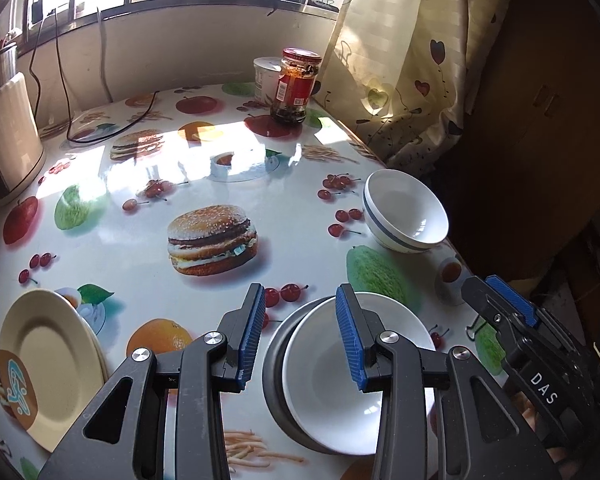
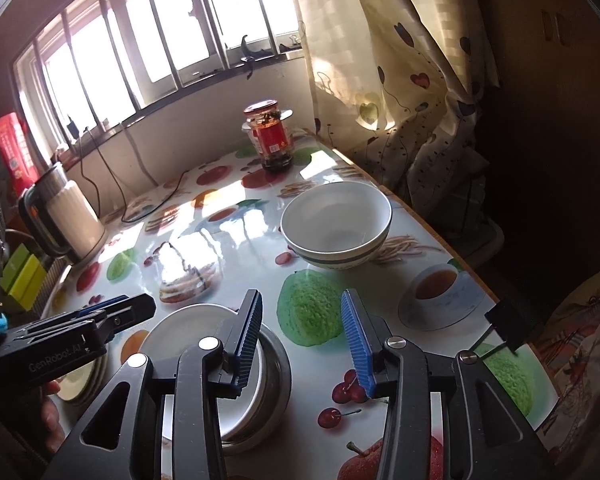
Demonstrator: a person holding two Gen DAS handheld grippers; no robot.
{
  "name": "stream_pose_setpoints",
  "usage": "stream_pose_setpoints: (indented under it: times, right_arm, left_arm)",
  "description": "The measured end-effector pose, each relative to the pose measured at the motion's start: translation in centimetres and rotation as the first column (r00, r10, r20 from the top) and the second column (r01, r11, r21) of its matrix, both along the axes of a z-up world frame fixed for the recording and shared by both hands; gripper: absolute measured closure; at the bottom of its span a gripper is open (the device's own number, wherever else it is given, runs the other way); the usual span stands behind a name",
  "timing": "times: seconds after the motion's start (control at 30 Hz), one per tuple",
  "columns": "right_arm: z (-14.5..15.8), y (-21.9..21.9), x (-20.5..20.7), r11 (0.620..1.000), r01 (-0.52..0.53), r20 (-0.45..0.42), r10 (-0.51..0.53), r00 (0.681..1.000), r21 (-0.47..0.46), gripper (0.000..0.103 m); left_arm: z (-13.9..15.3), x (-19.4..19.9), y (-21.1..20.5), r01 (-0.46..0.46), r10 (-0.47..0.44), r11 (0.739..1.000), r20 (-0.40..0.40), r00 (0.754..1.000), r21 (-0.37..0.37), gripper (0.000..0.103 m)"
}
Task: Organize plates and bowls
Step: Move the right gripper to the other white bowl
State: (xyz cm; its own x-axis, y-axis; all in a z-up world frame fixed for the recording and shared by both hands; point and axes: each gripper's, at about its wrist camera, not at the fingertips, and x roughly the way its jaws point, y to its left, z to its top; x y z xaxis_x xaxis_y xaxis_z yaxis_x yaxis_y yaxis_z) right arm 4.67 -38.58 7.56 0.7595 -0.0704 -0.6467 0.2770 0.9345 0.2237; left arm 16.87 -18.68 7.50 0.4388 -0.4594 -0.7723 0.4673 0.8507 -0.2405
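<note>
Quick headcount on the fruit-print table (image 1: pixel 140 264)

Three bowls: a blue-banded one (image 1: pixel 406 212) on its own and, nearer than the burger print (image 1: pixel 212 240), a white bowl (image 1: pixel 332 384) nested in a steel one (image 1: pixel 274 364). Left of the burger, two stacked cream plates (image 1: pixel 48 364). Behind it, one red-lidded jar (image 1: pixel 296 84), one white tub (image 1: pixel 266 80), one kettle (image 1: pixel 12 136).

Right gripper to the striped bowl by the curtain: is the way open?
Probably yes. The right gripper has open, empty jaws, and only bare tablecloth lies between it and the striped bowl. The stacked bowls sit off to its left.
</note>
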Motion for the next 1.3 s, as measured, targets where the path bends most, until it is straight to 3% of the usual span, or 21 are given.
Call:
stream_pose_setpoints:
  times: [0.83,1.3]
  right_arm:
    - [-1.6,-6.3,5.0,0.997,0.083,-0.048,-0.083,0.995,-0.008,0.062]
    - [-2.1,-8.5,7.9,0.997,0.079,-0.070,-0.080,0.994,-0.013,0.062]
  left_arm:
    - [-0.4,5.1,-7.9,0.076,-0.076,0.997,-0.008,0.997,0.027,0.065]
    - [-0.7,7.1,-12.4,0.116,-0.115,0.988,-0.017,0.993,0.102,0.065]
